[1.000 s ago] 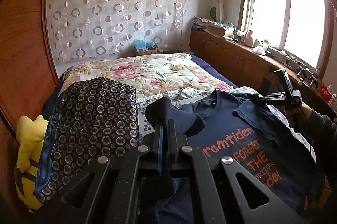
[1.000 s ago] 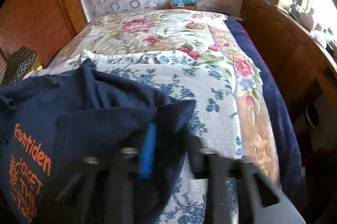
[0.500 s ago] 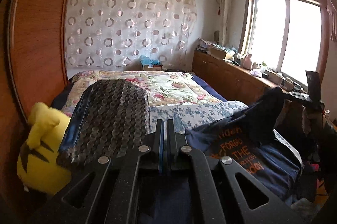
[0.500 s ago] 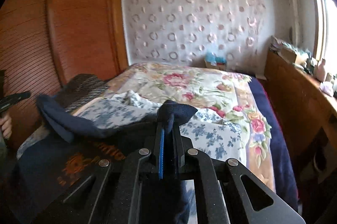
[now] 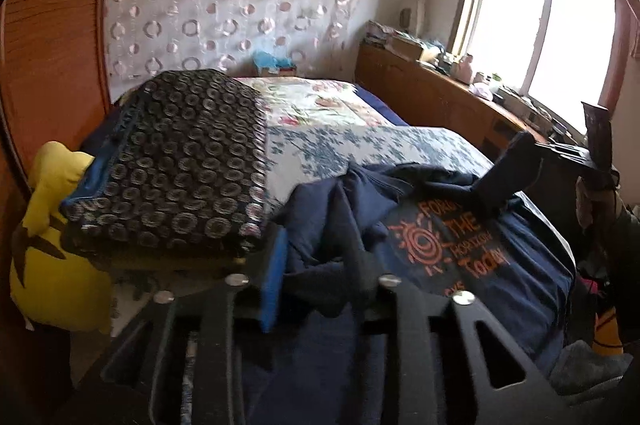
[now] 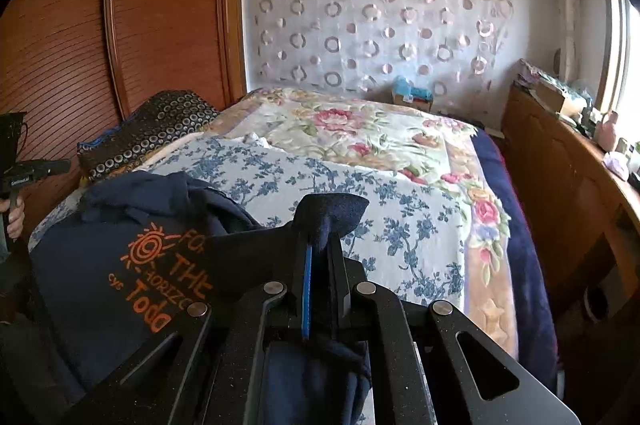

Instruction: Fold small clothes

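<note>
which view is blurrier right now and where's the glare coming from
Left wrist view: motion blur smears the left gripper and the navy t-shirt; the window is blown out white. Right wrist view: sharper, glare only at the right edge.

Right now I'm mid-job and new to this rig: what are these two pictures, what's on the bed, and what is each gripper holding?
There is no robot arm here. A person holds a two-finger gripper in each hand, and each gripper has a fisheye camera that looks along its fingers, so you get one left view and one right view.

A navy T-shirt with orange print lies rumpled on a blue floral sheet on the bed. Beside it are a dark circle-patterned cushion and a yellow plush toy.

The right gripper is shut on a fold of the shirt. The left gripper has just been opening: shirt cloth lies between its fingers, but they no longer pinch it.
</note>
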Action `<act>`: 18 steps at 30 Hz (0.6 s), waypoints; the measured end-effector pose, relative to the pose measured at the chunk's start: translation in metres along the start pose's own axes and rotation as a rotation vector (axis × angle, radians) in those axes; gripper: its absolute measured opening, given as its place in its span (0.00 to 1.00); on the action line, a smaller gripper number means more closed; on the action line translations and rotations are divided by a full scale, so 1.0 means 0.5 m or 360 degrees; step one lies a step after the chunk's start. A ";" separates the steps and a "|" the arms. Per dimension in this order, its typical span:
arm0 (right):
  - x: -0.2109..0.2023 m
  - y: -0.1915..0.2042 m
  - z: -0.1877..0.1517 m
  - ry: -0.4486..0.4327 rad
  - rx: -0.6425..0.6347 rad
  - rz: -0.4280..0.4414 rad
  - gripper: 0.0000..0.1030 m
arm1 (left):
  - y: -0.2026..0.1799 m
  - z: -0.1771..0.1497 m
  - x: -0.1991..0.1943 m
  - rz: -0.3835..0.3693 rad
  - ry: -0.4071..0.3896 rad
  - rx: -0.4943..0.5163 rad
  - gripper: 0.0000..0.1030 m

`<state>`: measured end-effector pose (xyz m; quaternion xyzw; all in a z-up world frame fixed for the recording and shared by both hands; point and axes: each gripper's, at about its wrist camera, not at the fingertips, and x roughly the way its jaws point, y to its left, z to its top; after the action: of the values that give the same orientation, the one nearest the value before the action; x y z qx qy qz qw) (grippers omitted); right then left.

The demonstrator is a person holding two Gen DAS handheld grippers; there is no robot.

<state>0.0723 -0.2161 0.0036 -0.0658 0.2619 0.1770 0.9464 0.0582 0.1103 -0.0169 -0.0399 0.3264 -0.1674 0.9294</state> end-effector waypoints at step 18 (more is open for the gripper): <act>0.017 -0.018 0.023 0.0057 -0.0040 0.0002 0.06 | -0.055 -0.028 0.120 0.0187 0.0161 0.0223 0.40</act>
<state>0.0879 -0.2193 0.0094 -0.0807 0.2766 0.1798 0.9406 0.0856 0.0645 -0.0582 0.0529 0.3621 -0.1367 0.9206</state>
